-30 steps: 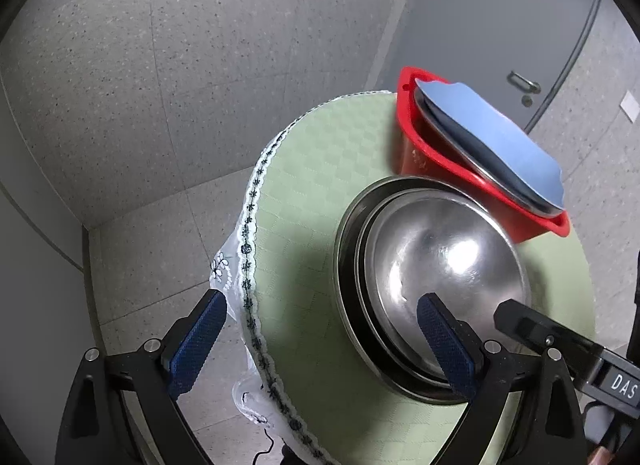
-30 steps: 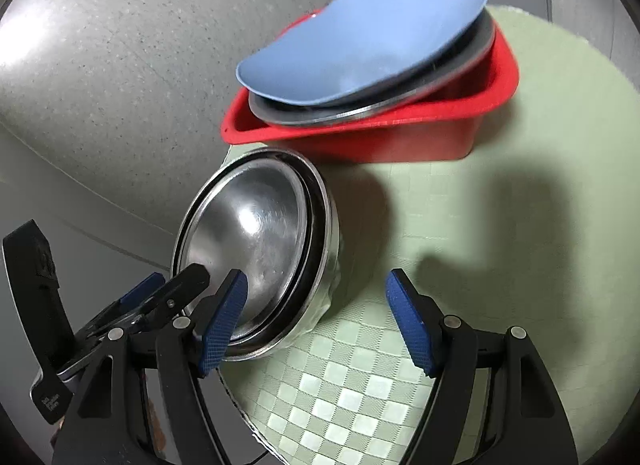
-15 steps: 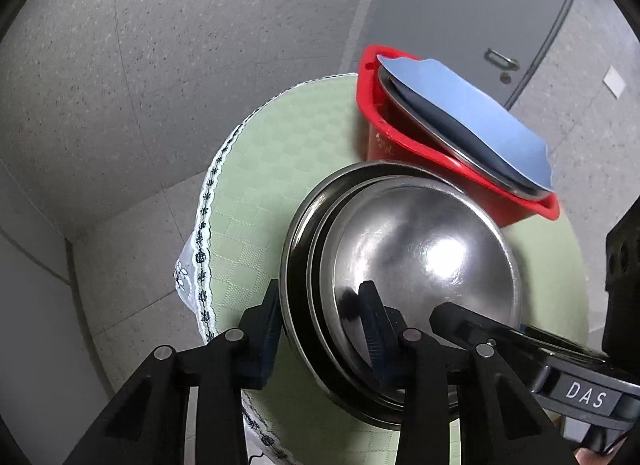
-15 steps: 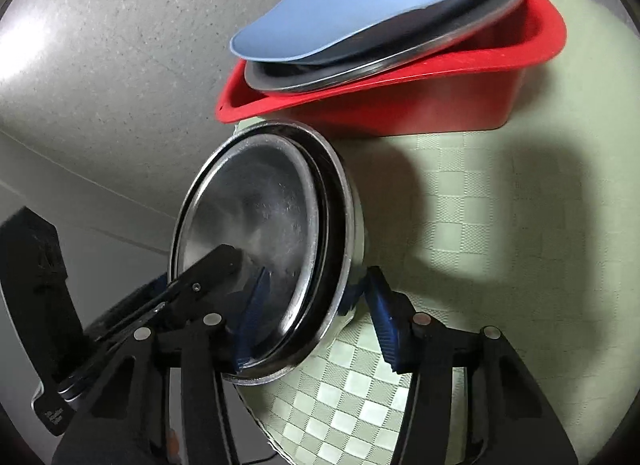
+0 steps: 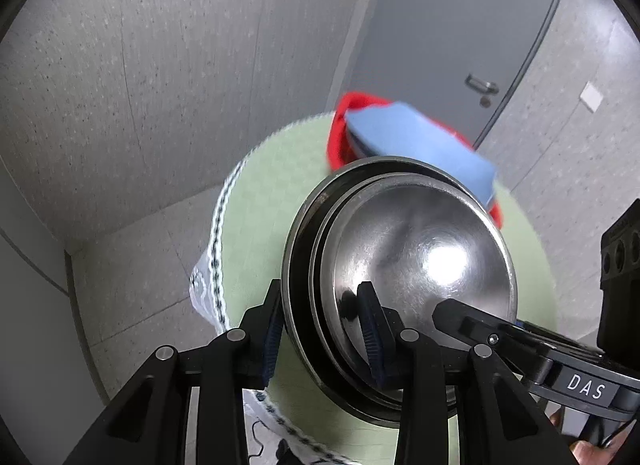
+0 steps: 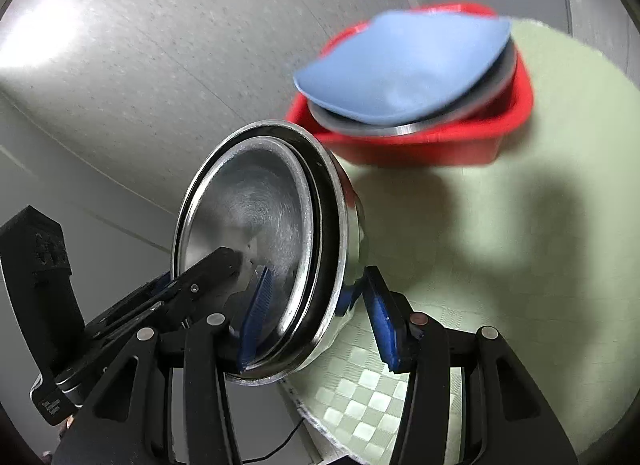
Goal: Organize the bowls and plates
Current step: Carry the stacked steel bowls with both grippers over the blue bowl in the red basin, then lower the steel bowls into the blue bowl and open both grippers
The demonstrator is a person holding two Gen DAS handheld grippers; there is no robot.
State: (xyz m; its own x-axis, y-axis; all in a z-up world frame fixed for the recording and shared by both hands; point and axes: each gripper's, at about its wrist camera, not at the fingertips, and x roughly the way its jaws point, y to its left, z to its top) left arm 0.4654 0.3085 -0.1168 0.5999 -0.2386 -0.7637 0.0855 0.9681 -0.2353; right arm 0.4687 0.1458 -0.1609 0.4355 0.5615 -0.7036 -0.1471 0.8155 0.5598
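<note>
Shiny nested steel bowls (image 5: pixel 420 265) are seen tilted at frame centre. Their rim is clamped by the left tool (image 5: pixel 320 329) and the right tool (image 6: pixel 316 305), from opposite sides.

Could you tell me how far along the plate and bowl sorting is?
Done: a blue plate and metal dish sit in the red bin. In hand: both grippers, left and right, clamp the nested steel bowls. Left: placing that stack.

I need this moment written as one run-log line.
left gripper: shut on steel bowls | right gripper: shut on steel bowls | red bin: holds blue plate
</note>
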